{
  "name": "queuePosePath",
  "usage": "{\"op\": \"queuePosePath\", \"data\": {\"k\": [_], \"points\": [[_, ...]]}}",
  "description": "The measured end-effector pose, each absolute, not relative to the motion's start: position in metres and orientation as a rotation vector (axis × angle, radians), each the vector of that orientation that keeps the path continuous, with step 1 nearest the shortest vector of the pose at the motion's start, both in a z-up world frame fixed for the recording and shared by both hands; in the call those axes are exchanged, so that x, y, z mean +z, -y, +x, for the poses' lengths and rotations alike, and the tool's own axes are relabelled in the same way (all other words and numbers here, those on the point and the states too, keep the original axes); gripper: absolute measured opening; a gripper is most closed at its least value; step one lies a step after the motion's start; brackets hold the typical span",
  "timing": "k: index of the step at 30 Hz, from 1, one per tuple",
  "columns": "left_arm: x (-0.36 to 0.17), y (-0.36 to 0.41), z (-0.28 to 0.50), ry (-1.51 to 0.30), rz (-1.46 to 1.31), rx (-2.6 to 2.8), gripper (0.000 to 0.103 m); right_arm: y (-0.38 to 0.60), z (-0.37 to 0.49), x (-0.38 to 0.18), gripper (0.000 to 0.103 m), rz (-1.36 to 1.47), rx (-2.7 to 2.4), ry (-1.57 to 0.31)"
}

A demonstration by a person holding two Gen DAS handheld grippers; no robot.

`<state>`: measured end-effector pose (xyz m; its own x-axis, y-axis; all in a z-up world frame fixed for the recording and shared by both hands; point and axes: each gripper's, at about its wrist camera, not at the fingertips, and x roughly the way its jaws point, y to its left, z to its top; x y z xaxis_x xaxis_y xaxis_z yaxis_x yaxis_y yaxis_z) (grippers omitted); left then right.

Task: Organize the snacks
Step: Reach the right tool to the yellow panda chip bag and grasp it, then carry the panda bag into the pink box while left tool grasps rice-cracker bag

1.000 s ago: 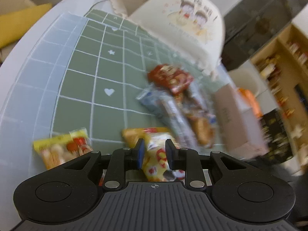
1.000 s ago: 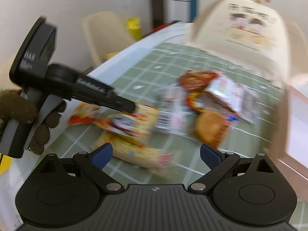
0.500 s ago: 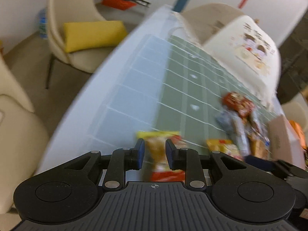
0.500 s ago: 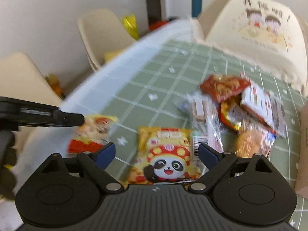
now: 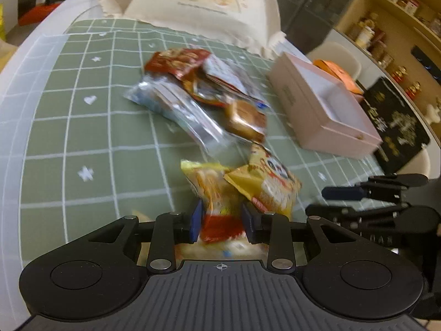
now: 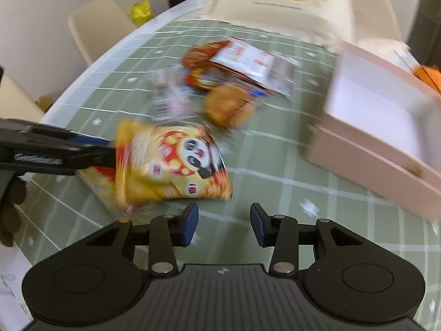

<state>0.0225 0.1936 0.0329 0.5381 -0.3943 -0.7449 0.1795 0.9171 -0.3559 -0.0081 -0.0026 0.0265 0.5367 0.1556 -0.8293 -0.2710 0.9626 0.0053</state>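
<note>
My left gripper [image 5: 222, 220] has a yellow-and-red snack packet [image 5: 215, 193] between its blue pads, which touch it on both sides while the jaws are opening. The packet lies against a yellow panda packet [image 5: 264, 182] on the green checked mat [image 5: 82, 138]. In the right wrist view the panda packet [image 6: 171, 162] lies flat, partly over the other packet [image 6: 93, 176], with the left gripper [image 6: 110, 149] at its left edge. My right gripper [image 6: 223, 224] hovers just in front of it, its jaws closing with nothing between them. It also shows at the right edge as the right gripper [image 5: 322, 201].
A loose pile of snacks [image 5: 193, 88] with a round pastry [image 5: 245, 118] lies mid-mat. An open pink box [image 5: 339, 135] stands to the right, a black box [image 5: 397, 127] behind it. A cream cartoon cushion [image 5: 215, 5] is at the back. The table edge curves along the left.
My left gripper swung right with the yellow-and-red packet and brought it against the panda packet. The right gripper's jaws narrowed a lot and it shifted right, off the panda packet.
</note>
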Motion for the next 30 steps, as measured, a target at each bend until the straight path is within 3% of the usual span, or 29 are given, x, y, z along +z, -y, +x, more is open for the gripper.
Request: {"op": "queuePosePath", "data": {"k": [1,4,10,15,19,24,30], "points": [[0.036,-0.190,0.018,-0.940,-0.240,-0.350,0.035,0.010,-0.014,0.027,0.045,-0.124,0.247,-0.964],[0.046,-0.187,0.007,-0.956,-0.157,-0.362,0.035,0.021,-0.030,0.032,0.070,-0.157,0.223,-0.927],[0.054,-0.187,-0.020,-1.039,-0.127,-0.344,0.035,0.017,-0.028,0.051,0.087,-0.078,0.285,-0.841],[0.050,-0.212,-0.031,-1.041,-0.435,-0.158,0.035,-0.022,0.035,0.043,0.087,-0.086,0.192,-0.788],[0.040,-0.233,-0.026,-0.986,-0.634,0.017,0.035,-0.027,0.046,0.019,0.078,-0.151,0.190,-0.875],[0.027,-0.215,0.003,-0.944,-0.569,0.061,0.036,0.010,-0.012,0.013,0.082,-0.195,0.199,-0.871],[0.025,-0.160,0.014,-0.933,-0.264,-0.026,0.039,0.052,-0.058,0.027,0.083,-0.223,0.101,-0.842]]}}
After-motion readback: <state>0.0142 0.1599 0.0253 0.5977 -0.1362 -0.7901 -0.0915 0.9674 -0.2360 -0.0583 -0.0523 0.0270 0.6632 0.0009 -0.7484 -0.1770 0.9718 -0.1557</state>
